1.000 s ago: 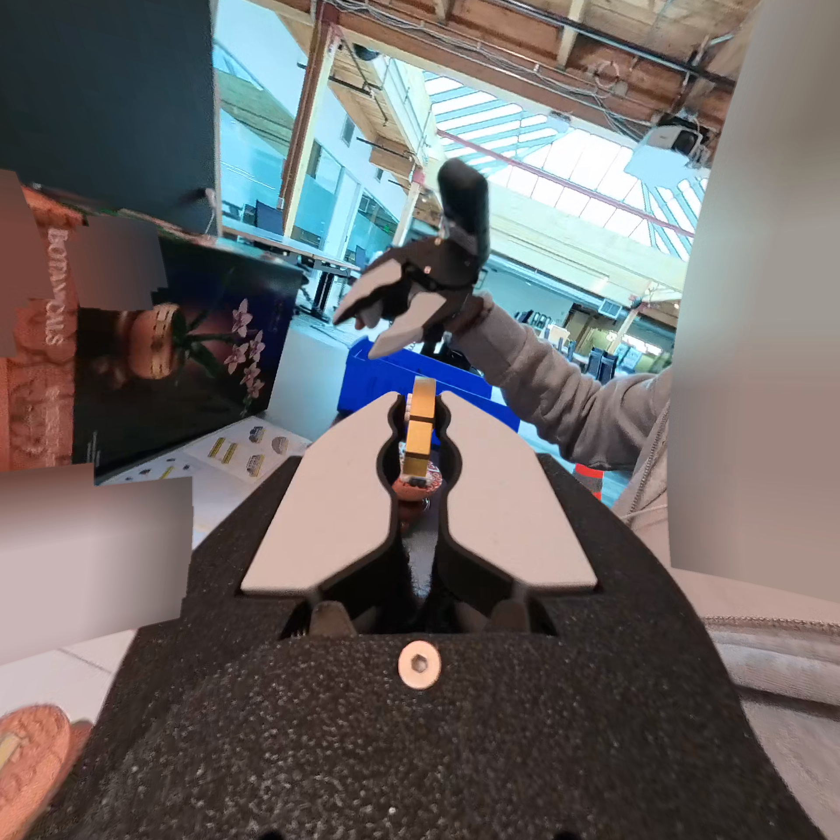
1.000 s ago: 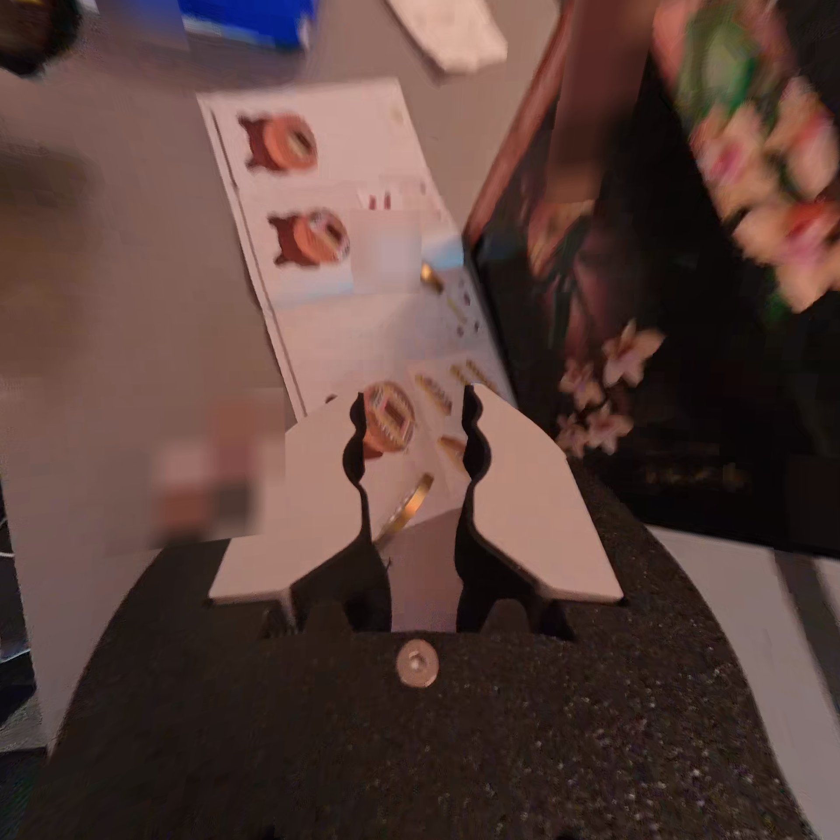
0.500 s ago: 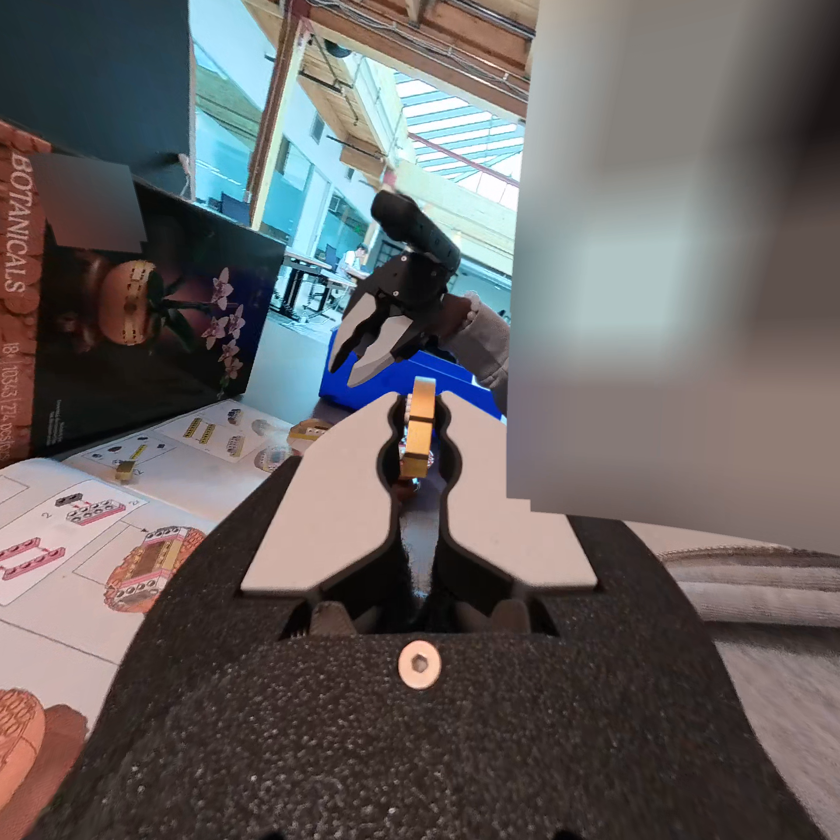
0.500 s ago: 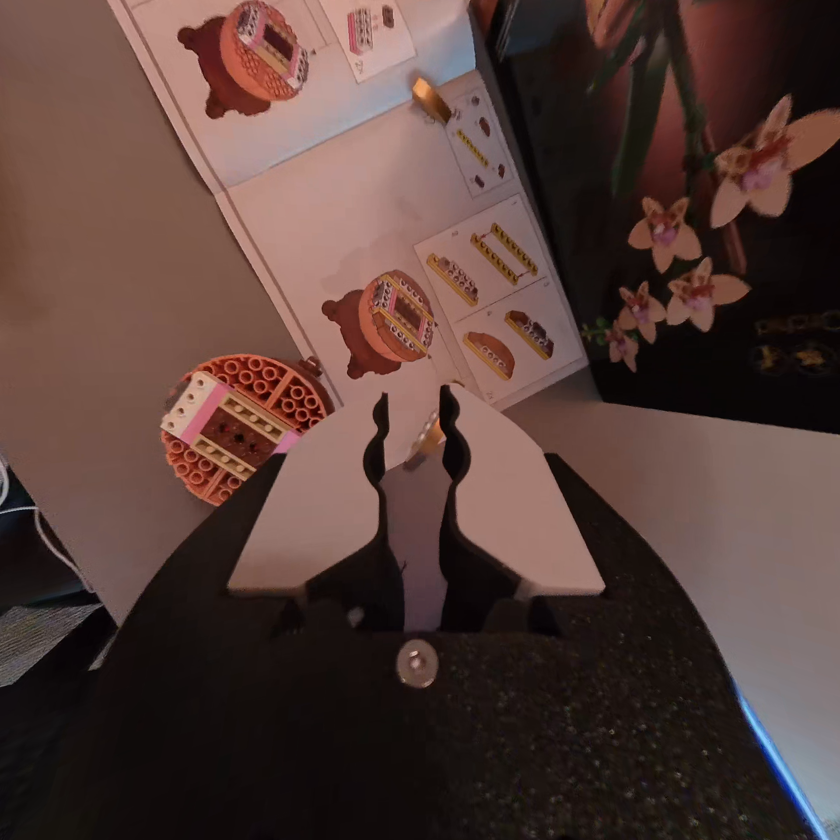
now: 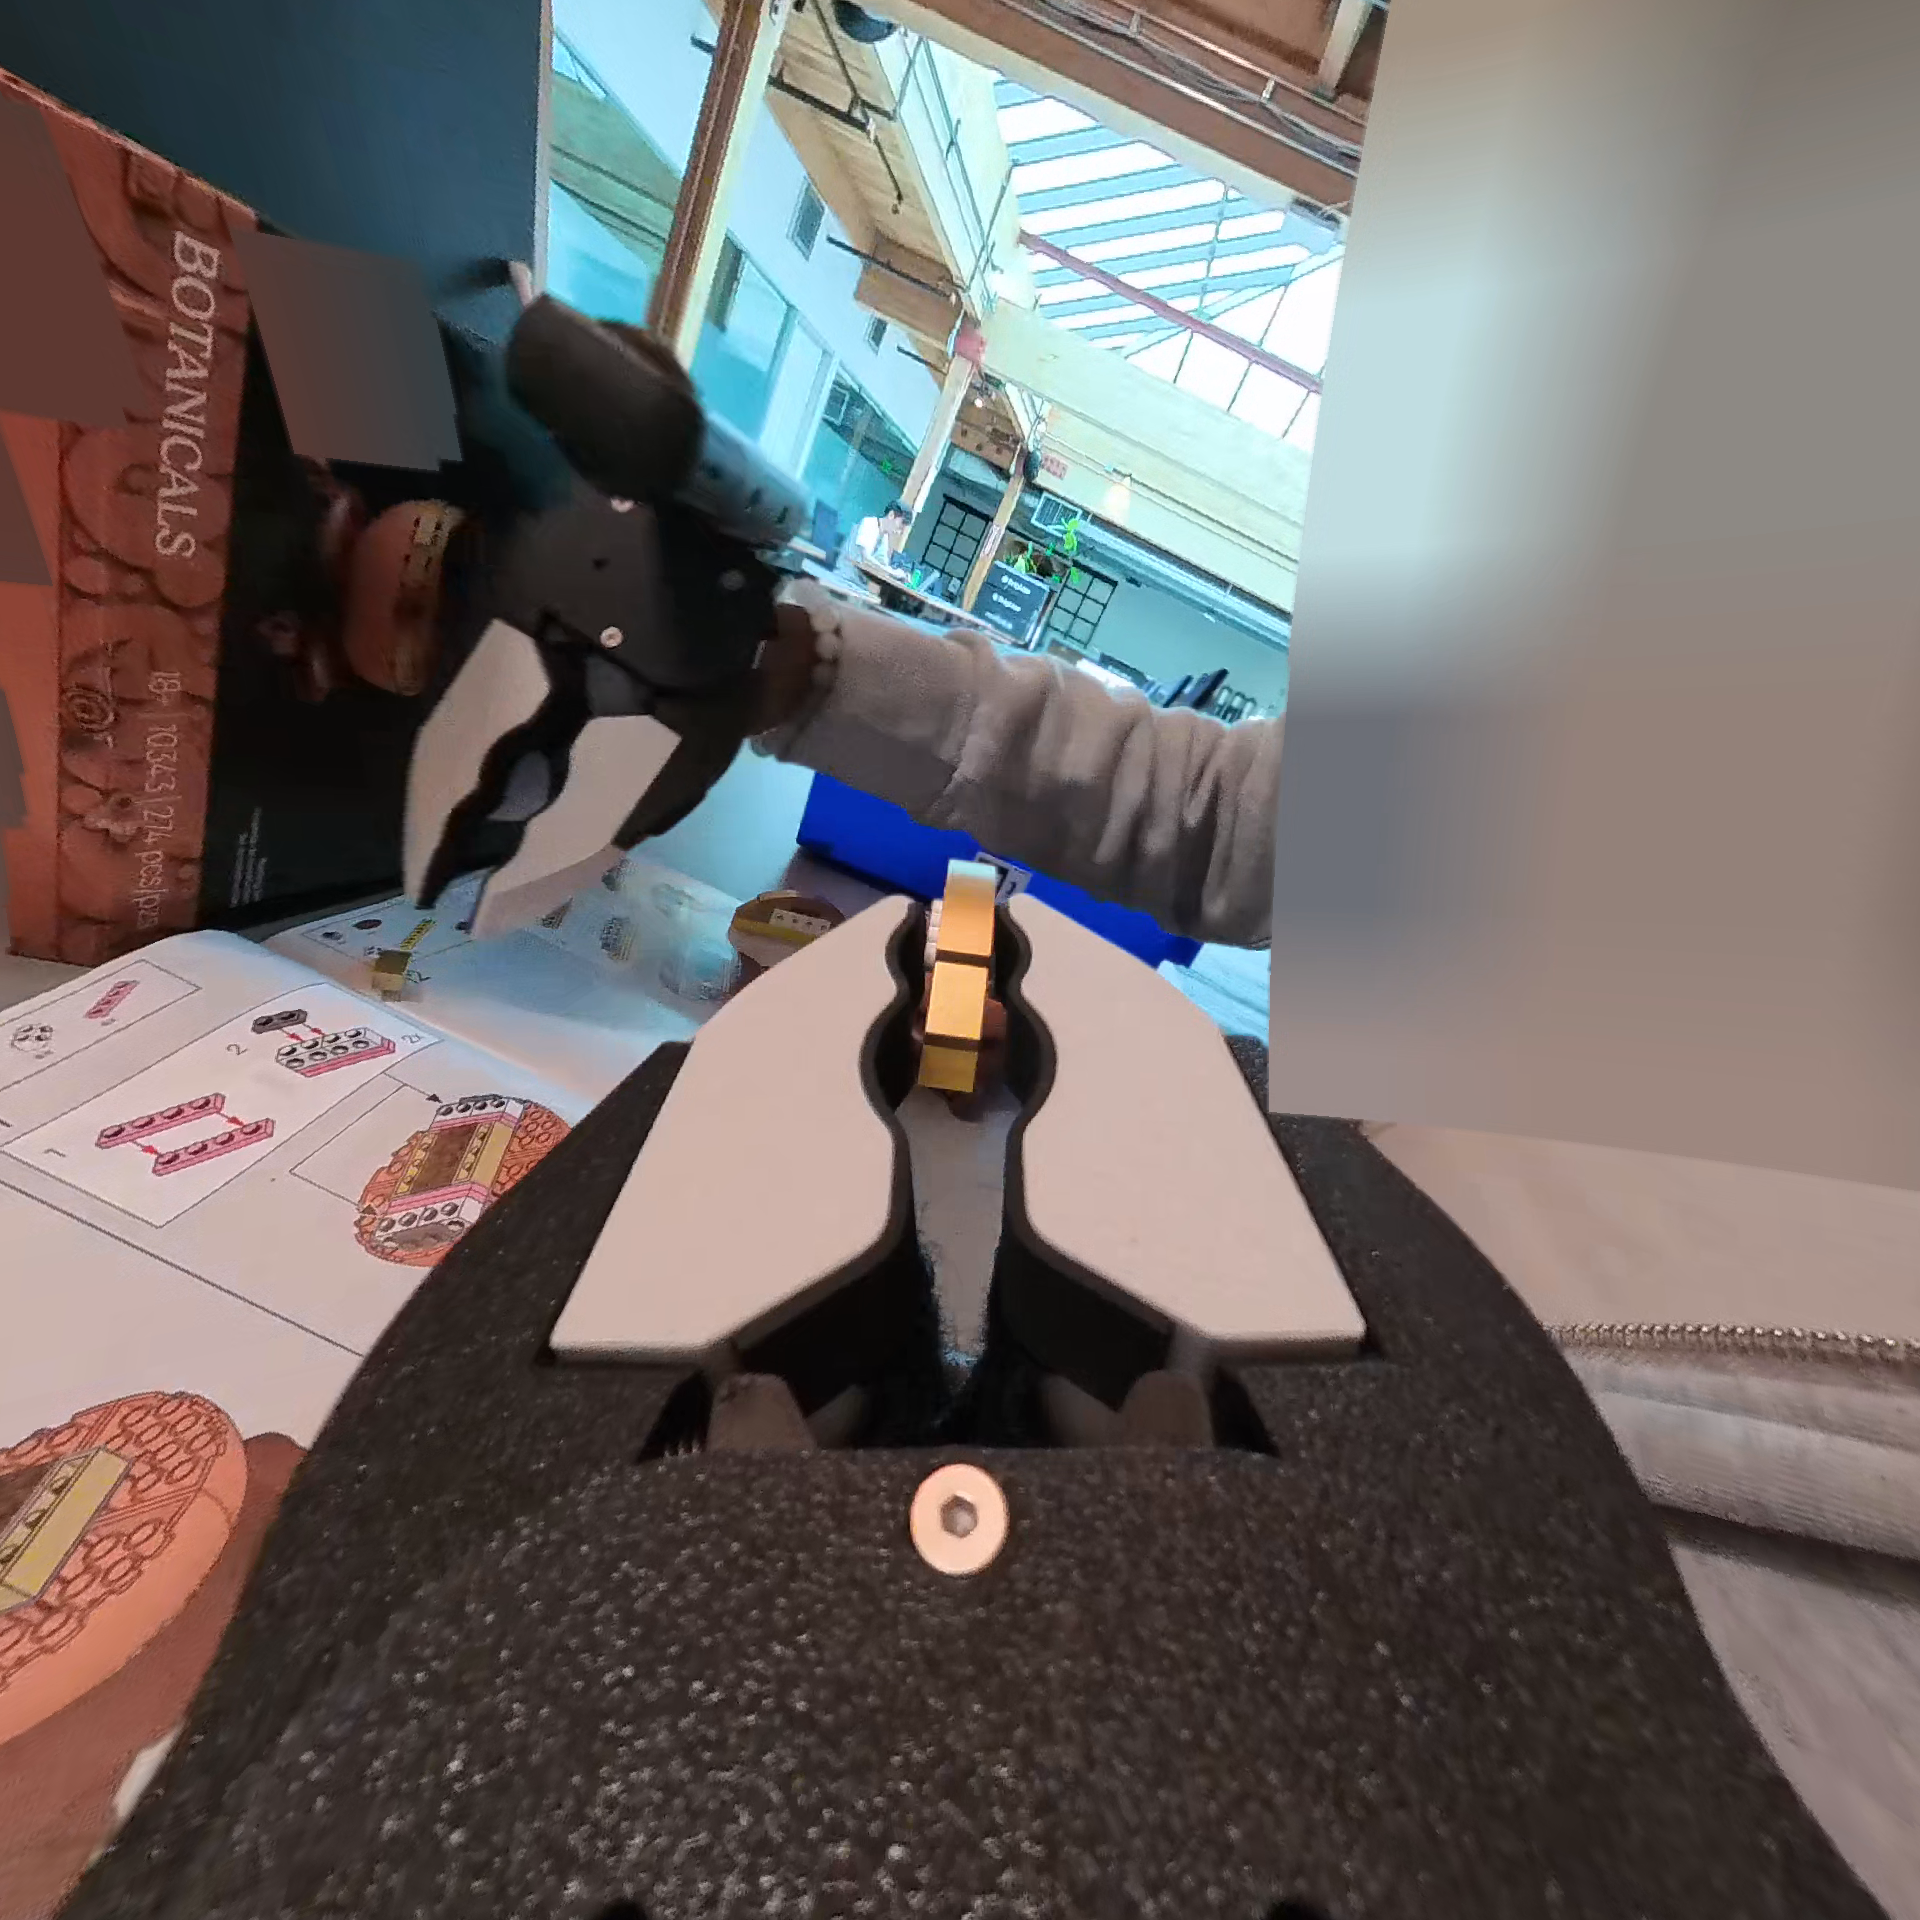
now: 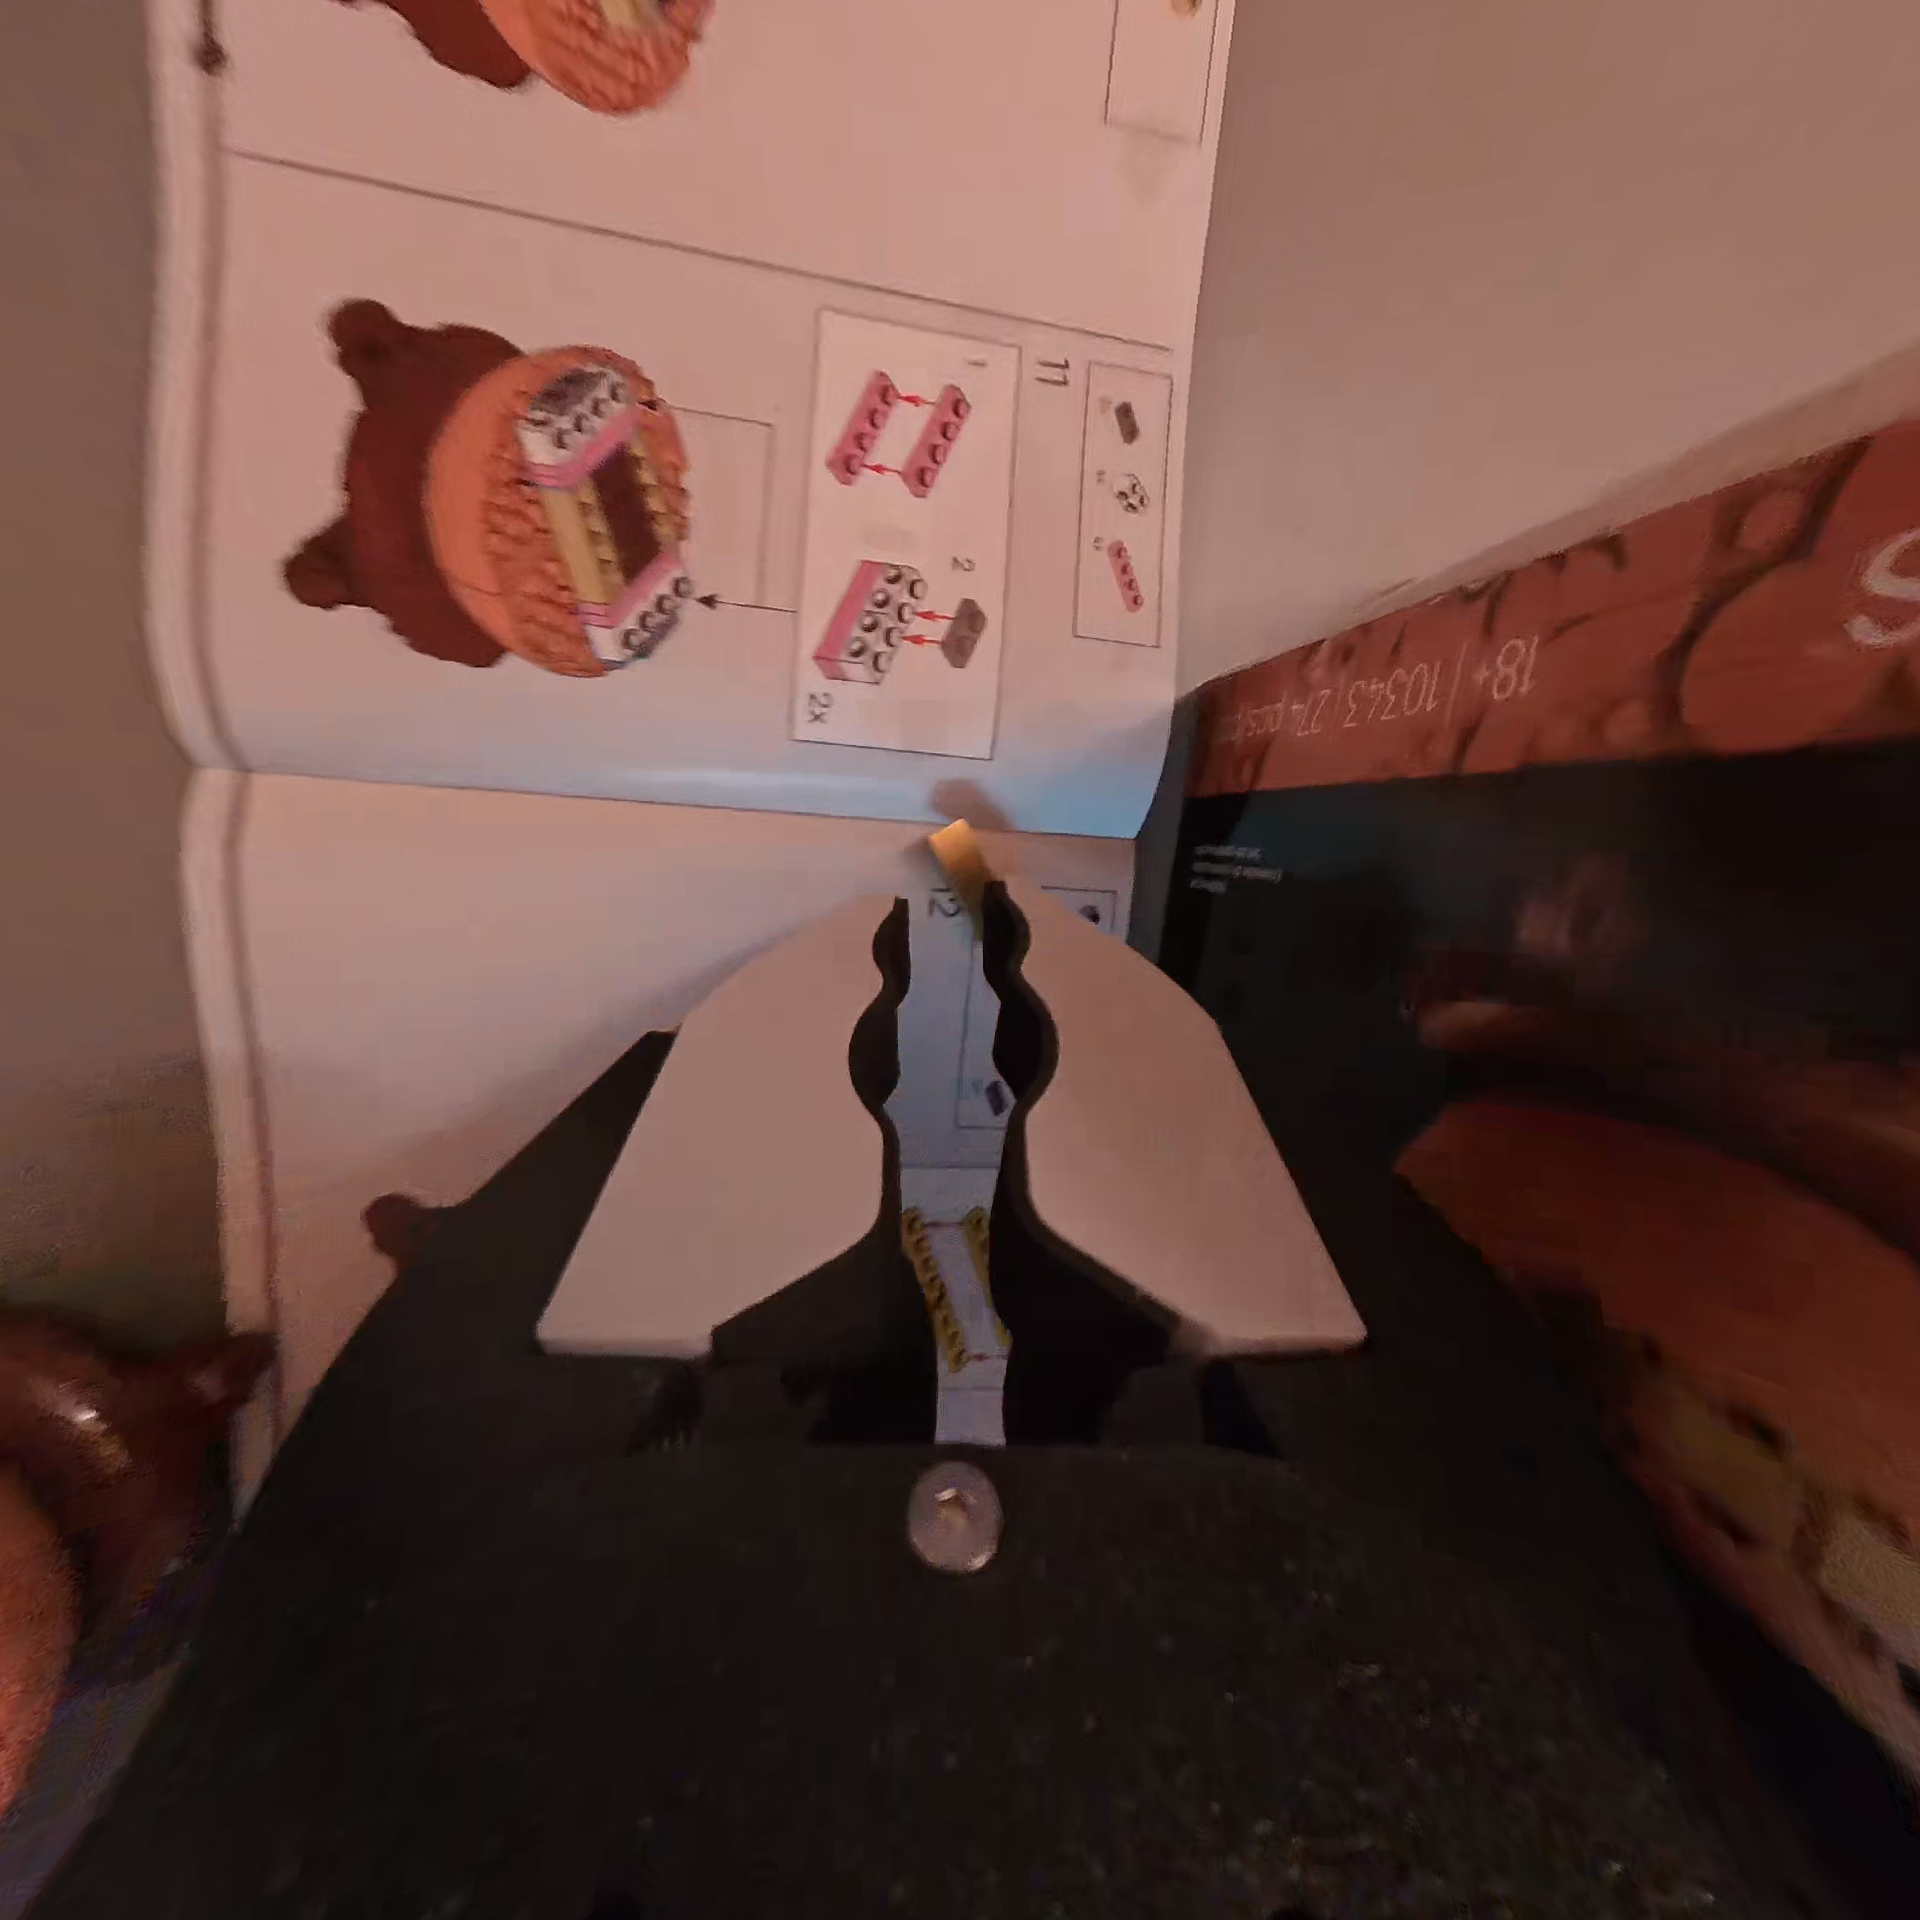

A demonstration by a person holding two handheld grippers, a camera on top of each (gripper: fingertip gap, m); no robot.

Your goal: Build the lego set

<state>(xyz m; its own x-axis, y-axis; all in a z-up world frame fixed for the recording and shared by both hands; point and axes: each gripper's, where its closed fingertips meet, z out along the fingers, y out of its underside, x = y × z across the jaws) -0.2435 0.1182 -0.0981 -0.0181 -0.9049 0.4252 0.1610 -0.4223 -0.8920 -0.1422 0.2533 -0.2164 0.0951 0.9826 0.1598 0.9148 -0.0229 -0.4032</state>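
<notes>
Left wrist view: left tongs (image 5: 958, 935) were clamped on a gold-tan lego stack (image 5: 954, 977), held up off the bench. Right tongs (image 6: 943, 914) were narrow w/ nothing between them, tips just short of a loose gold piece (image 6: 958, 847) lying on the open instruction booklet (image 6: 623, 852) beside the set box (image 6: 1558, 935). Step looked like fetching the next part. Next: ease fwd, straddle the piece, close.

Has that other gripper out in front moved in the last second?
Yes. In the left wrist view the right gripper has dropped from above the blue bin to the instruction booklet, beside a small gold piece.
</notes>
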